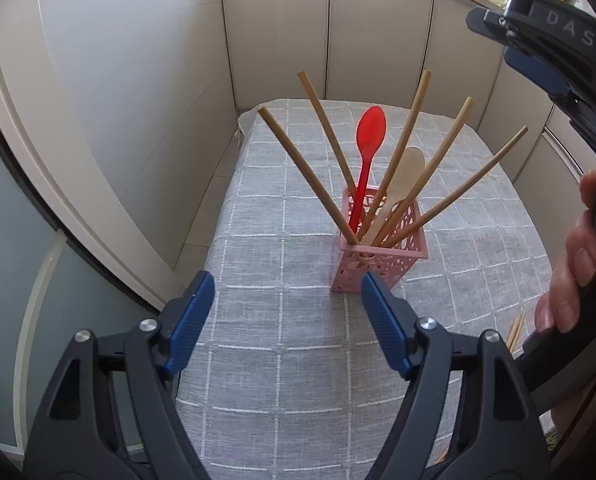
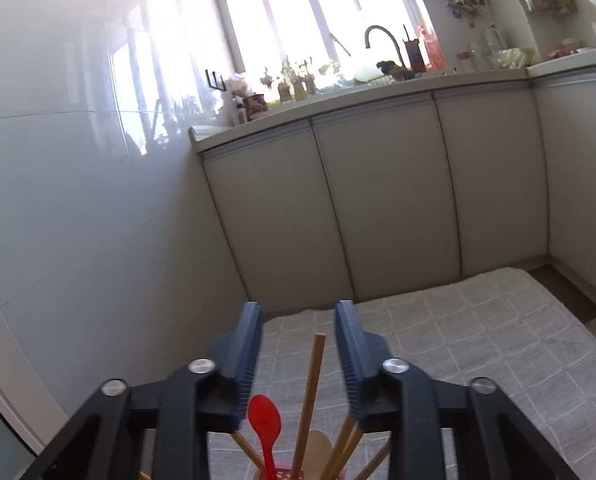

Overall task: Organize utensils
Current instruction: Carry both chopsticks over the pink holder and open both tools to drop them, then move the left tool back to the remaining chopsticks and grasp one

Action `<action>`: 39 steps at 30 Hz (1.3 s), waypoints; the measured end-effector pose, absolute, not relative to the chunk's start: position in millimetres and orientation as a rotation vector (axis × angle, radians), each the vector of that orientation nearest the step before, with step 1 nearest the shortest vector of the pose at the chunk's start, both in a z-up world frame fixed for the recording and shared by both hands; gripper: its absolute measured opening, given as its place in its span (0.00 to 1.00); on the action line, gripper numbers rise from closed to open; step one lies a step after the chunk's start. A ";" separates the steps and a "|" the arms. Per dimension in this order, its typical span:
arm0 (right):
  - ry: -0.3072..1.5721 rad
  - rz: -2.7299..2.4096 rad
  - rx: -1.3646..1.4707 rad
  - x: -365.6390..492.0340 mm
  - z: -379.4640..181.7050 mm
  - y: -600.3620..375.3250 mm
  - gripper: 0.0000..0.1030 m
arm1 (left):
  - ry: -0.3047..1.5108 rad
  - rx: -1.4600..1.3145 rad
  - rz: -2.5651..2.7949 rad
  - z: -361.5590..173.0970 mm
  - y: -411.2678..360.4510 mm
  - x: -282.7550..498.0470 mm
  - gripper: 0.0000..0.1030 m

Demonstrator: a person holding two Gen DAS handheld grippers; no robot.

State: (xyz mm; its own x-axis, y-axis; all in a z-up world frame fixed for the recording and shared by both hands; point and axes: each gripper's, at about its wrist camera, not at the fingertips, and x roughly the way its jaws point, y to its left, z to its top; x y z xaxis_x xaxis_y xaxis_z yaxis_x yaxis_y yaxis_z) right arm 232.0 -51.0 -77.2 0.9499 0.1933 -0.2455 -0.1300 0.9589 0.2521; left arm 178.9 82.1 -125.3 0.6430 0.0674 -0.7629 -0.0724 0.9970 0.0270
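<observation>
A pink perforated holder (image 1: 378,256) stands on the grey checked tablecloth (image 1: 282,360). It holds a red spoon (image 1: 368,148), a cream spoon (image 1: 406,176) and several wooden chopsticks (image 1: 298,168). My left gripper (image 1: 288,320) is open and empty, low and just in front of the holder. My right gripper (image 2: 298,344) is open and empty, raised above the holder; in its view a chopstick (image 2: 312,392) and the red spoon (image 2: 264,420) stick up between its fingers. The right gripper's body (image 1: 558,64) shows at the upper right of the left wrist view.
More chopsticks (image 1: 515,332) lie on the cloth at the right, mostly hidden by the person's hand (image 1: 578,264). Kitchen cabinets (image 2: 378,208) stand behind the table, with a sink tap (image 2: 382,40) and clutter on the counter. A glossy wall (image 2: 78,200) is on the left.
</observation>
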 end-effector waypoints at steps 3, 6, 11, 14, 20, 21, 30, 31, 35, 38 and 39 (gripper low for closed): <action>0.283 0.162 0.234 225.4 -71.2 -58.1 0.50 | 0.866 -0.008 0.069 -124.3 80.1 177.7 0.77; 0.301 0.151 0.240 215.1 -63.9 -69.9 0.66 | 0.869 -0.008 0.064 -124.6 78.8 176.5 0.79; 0.350 0.127 0.248 195.9 -61.2 -96.1 0.83 | 0.890 0.002 0.047 -125.1 74.1 174.8 0.79; 0.390 0.091 0.239 183.7 -66.0 -111.0 0.88 | 0.897 0.004 0.035 -126.3 69.8 173.1 0.80; 0.531 0.059 0.251 171.7 -90.7 -140.0 0.93 | 0.940 0.022 -0.006 -135.7 57.6 171.8 0.82; 0.558 0.049 0.245 170.1 -95.5 -144.2 0.93 | 0.950 0.027 -0.011 -137.8 55.5 172.1 0.82; 0.783 -0.039 0.221 157.7 -131.2 -185.8 0.94 | 1.016 0.054 -0.038 -152.5 36.9 174.7 0.82; 0.810 -0.050 0.226 156.8 -135.4 -191.2 0.94 | 1.022 0.058 -0.042 -154.1 33.9 175.1 0.83; 0.933 -0.108 0.241 155.1 -154.8 -213.1 0.94 | 1.058 0.074 -0.074 -162.6 18.5 176.6 0.82; 1.034 -0.124 0.238 154.0 -172.6 -226.3 0.94 | 1.092 0.083 -0.107 -170.4 4.2 178.3 0.83; 1.065 -0.127 0.237 153.3 -178.8 -230.4 0.94 | 1.102 0.087 -0.118 -173.1 -0.9 178.8 0.83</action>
State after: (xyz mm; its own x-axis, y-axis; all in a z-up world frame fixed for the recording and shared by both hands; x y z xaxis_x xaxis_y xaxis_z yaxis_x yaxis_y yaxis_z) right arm 153.3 -230.4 -178.8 0.4806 0.0111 -0.8769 0.2165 0.9675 0.1310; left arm 178.8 -0.9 -173.1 0.4462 -0.0520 -0.8934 0.1381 0.9904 0.0113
